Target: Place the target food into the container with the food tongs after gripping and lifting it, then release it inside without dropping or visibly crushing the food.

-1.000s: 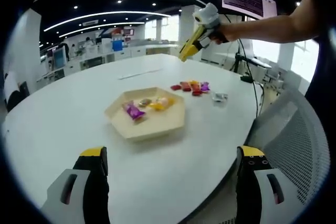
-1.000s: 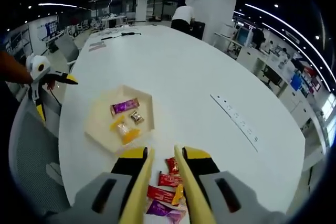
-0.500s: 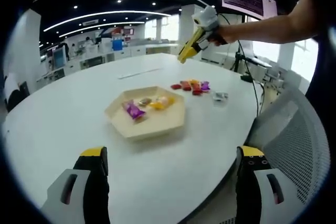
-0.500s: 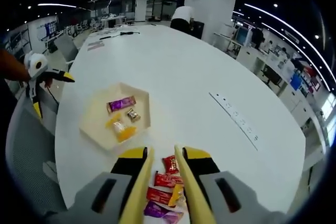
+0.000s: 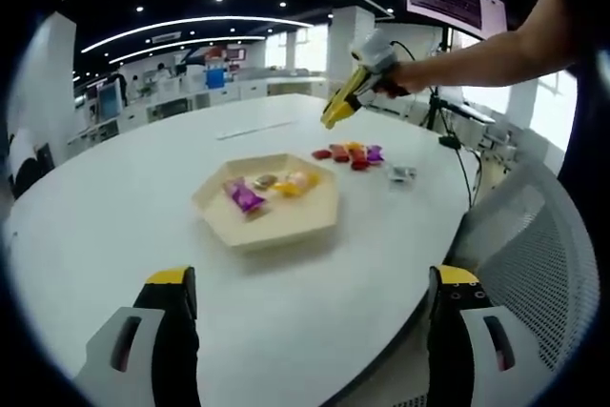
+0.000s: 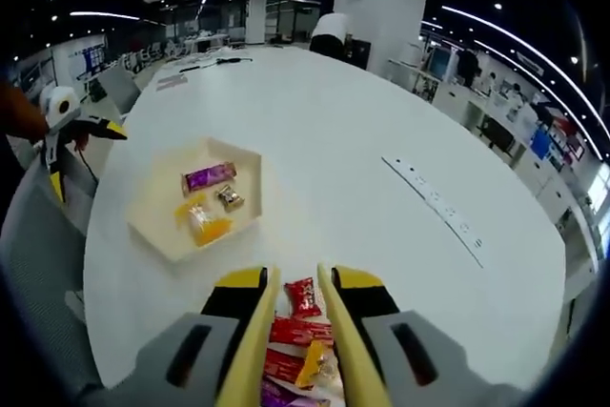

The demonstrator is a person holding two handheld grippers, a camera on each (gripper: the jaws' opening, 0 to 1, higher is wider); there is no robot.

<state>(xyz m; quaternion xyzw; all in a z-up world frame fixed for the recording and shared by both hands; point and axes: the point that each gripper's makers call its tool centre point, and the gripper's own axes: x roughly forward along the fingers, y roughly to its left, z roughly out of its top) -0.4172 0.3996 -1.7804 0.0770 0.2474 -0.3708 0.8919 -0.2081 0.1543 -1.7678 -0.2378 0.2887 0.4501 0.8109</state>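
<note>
In the left gripper view the left tool (image 5: 305, 307) sits closest, its two black, yellow-capped jaws spread wide with nothing between them, held low over the near edge of the round white worktop (image 5: 114, 207). The worktop is smooth and glossy. Beside it on the right stands a grey mesh-backed chair (image 5: 538, 235).

A little farther in lies the container (image 5: 267, 205) — a shallow, pale, six-sided tray with a raised rim. It holds a purple wrapped bar (image 5: 244, 198), a small brown sweet (image 5: 265, 181) and orange-yellow wrapped pieces (image 5: 295, 183).

Beyond the tray, well apart from it, a loose cluster of wrapped snacks (image 5: 349, 154) lies on the bare worktop in red, orange and purple foil, with a small silvery packet (image 5: 400, 174) just beside them. Above that cluster hangs the right tool (image 5: 338, 110), carried by a person's bare forearm (image 5: 477, 50) and angled down toward the snacks.

In the right gripper view the right tool (image 6: 295, 283) has long yellow tong blades drawn close together, a narrow gap left — nothing is gripped. A red packet (image 6: 303, 295) lies on the worktop in that gap, more red and orange wrappers (image 6: 305, 350) nearer the camera. The tray (image 6: 157, 235) lies off to the left, and a long white power strip (image 6: 434, 207) to the right.
</note>
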